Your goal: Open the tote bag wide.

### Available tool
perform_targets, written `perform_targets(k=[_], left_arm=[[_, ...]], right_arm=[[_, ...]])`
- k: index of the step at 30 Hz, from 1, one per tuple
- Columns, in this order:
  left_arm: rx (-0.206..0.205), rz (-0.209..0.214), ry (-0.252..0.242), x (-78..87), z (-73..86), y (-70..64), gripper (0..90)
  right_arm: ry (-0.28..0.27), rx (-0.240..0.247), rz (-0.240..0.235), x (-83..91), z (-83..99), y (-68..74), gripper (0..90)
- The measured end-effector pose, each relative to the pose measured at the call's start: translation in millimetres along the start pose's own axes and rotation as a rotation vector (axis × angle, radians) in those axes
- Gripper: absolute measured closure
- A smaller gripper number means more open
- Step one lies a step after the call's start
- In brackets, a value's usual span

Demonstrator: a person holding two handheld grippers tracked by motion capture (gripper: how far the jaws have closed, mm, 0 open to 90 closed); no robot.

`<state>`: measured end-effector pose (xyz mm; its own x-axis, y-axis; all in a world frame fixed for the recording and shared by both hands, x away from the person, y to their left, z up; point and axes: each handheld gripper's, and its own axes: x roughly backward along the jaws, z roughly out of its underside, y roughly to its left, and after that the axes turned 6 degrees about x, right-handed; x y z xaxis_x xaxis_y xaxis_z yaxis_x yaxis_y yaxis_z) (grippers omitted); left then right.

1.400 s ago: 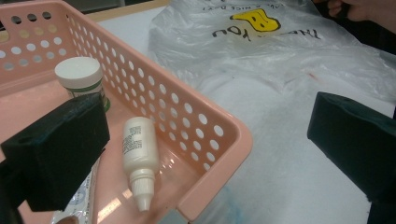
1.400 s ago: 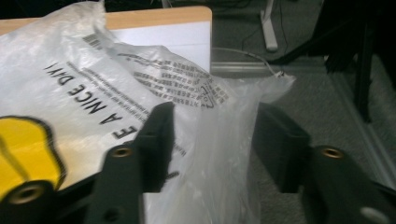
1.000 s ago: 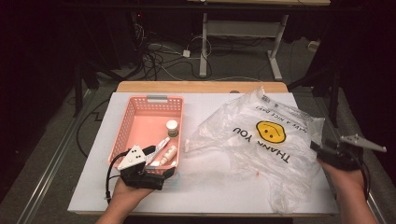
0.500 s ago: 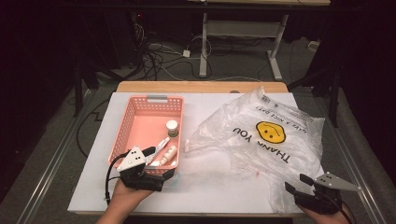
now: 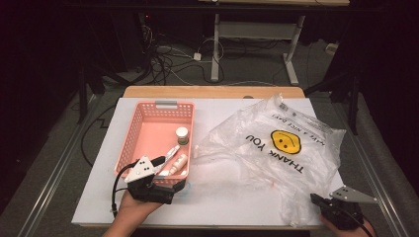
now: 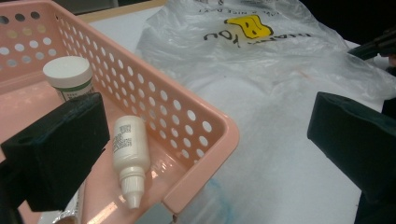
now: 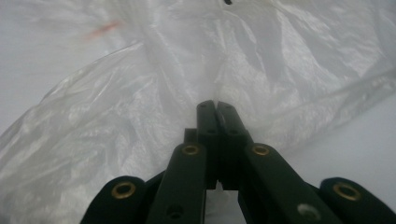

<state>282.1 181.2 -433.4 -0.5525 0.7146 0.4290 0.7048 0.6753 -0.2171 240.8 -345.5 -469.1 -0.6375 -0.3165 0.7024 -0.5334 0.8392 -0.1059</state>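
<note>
Left gripper (image 5: 160, 165) low at the pink basket's (image 5: 129, 133) near right corner, jaws spread wide, straddling the rim; a white dropper bottle (image 6: 128, 156) lies inside by that wall; right gripper (image 5: 321, 202) at the table's (image 5: 222, 207) near right edge, jaws pressed together at the plastic bag's (image 5: 276, 158) near hem; bare table between them.

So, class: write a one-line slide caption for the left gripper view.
Open left gripper straddling the pink basket corner, a white dropper bottle and capped jar inside, plastic bag beyond.
</note>
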Motion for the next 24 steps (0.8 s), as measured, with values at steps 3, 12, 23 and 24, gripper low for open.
perform_targets(k=[3,12,23,24], left_arm=[[-0.005,0.002,-0.006,0.1,-0.8,-1.2,0.0],[0.001,0.002,-0.010,-0.5,-1.3,-1.9,0.0],[0.010,-0.023,-0.024,-0.2,-1.5,-1.9,0.0],[0.013,-0.024,-0.019,-0.5,-1.3,-2.0,0.0]], right_arm=[[-0.011,0.034,-0.021,1.1,-3.2,10.5,90.0],[-0.029,0.123,-0.125,-11.4,-19.4,50.0,90.0],[-0.234,0.038,-0.136,8.5,-38.4,39.8,43.1],[-0.248,0.042,-0.133,8.9,-42.5,39.7,39.2]])
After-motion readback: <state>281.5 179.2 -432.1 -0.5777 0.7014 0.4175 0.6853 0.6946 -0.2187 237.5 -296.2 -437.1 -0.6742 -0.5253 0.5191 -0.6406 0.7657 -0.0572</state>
